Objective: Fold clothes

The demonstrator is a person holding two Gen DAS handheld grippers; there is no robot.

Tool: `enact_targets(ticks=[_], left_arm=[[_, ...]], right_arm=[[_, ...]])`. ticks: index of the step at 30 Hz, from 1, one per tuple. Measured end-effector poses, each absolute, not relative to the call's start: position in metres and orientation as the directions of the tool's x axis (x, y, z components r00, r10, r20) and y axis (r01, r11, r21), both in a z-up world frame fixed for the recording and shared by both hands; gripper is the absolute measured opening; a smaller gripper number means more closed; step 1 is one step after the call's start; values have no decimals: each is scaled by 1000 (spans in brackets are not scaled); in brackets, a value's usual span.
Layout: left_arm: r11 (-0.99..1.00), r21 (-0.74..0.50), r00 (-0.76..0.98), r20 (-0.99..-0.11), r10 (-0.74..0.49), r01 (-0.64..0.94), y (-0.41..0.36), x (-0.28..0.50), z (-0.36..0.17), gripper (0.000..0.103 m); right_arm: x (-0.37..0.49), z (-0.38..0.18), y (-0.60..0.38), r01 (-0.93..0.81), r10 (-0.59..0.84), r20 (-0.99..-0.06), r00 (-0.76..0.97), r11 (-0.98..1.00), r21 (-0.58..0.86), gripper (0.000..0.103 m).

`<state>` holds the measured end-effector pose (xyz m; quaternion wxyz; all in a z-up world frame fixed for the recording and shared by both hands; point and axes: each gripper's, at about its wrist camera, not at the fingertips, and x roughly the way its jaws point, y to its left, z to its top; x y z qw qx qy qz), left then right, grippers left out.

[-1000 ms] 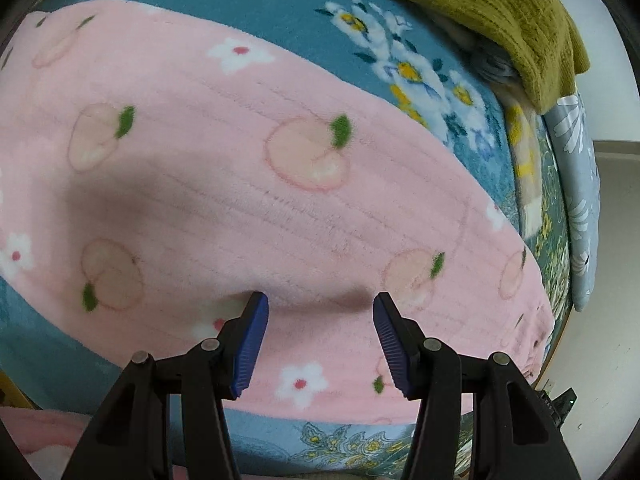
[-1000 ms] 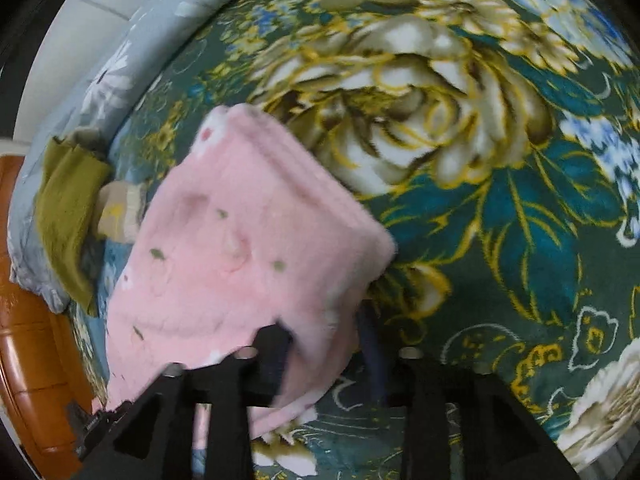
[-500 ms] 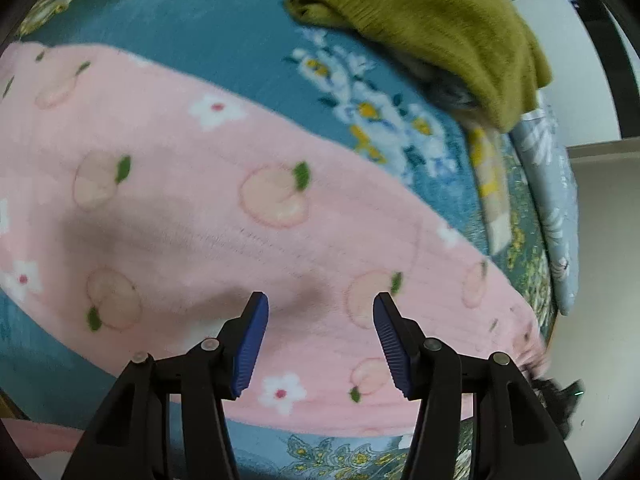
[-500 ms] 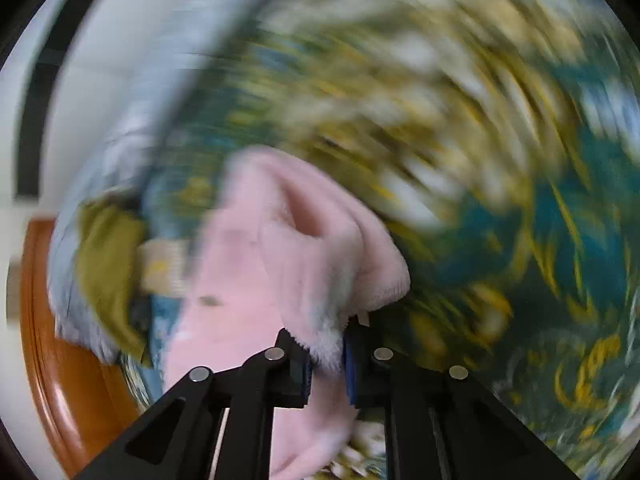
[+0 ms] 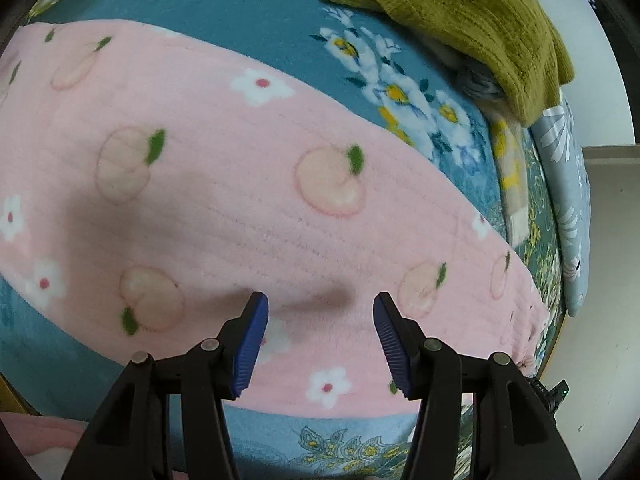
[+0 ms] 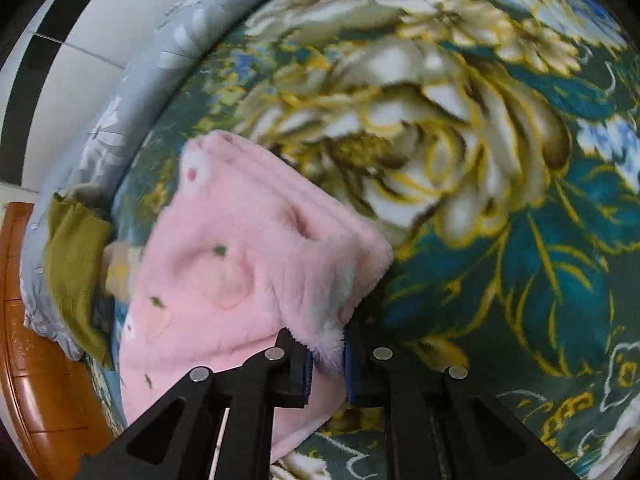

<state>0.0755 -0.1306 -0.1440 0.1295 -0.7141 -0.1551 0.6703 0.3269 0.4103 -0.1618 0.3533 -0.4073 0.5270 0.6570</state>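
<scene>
A pink fleece garment (image 5: 240,208) printed with peaches and small flowers lies spread across the bed. My left gripper (image 5: 320,304) hovers just above its near part, open, with nothing between the blue pads. In the right wrist view the same pink garment (image 6: 240,264) appears folded in layers. My right gripper (image 6: 326,346) is shut on its fluffy corner, which bunches up between the pads. An olive knitted sweater (image 5: 480,20) lies at the far right of the bed, and the olive sweater (image 6: 72,256) also appears at the left edge of the right wrist view.
The teal floral bedspread (image 6: 520,240) covers the bed. A grey patterned sheet (image 5: 568,208) runs along the bed's right edge, with pale floor beyond. An orange wooden bed frame (image 6: 32,380) curves along the lower left, beside a tiled wall (image 6: 100,32).
My right gripper has closed on the corner of the pink garment, which lay loose between open jaws a second ago. The left gripper stays open, its view drifting slightly over the garment.
</scene>
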Motion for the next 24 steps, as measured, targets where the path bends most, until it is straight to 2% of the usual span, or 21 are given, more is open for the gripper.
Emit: enact_targets(ticks=[3, 5, 7, 11, 14, 17, 18, 21, 24], left_arm=[[-912, -406, 20, -913, 408, 57, -133, 72, -139, 56], [-905, -421, -30, -907, 420, 65, -137, 68, -133, 56], [-897, -433, -124, -898, 422, 83, -148, 64, -120, 56], [-874, -453, -372, -853, 368, 174, -193, 57, -86, 56], [-814, -520, -532, -780, 330, 258, -244, 55, -59, 56], [-766, -559, -643, -720, 261, 316, -315, 52, -31, 66], [-761, -559, -664, -710, 234, 329, -339, 51, -24, 67], [-731, -532, -630, -756, 180, 429, -402, 50, -31, 67], [-630, -569, -608, -772, 186, 529, -461, 63, -57, 67]], right_arm=[[320, -153, 415, -898, 28, -917, -399, -217, 384, 18], [319, -143, 415, -902, 40, -917, -396, -205, 381, 29], [321, -126, 413, -917, 91, -926, -367, -205, 344, 62], [319, -69, 398, -952, 290, -918, -269, -223, 209, 63], [285, -47, 377, -902, 328, -871, -364, -356, 243, 67], [226, -55, 337, -768, 188, -858, -477, -564, 304, 68], [207, -60, 322, -719, 129, -853, -506, -610, 334, 68], [161, -79, 278, -604, -30, -830, -557, -671, 429, 68], [122, -91, 244, -542, -122, -832, -541, -706, 456, 68]])
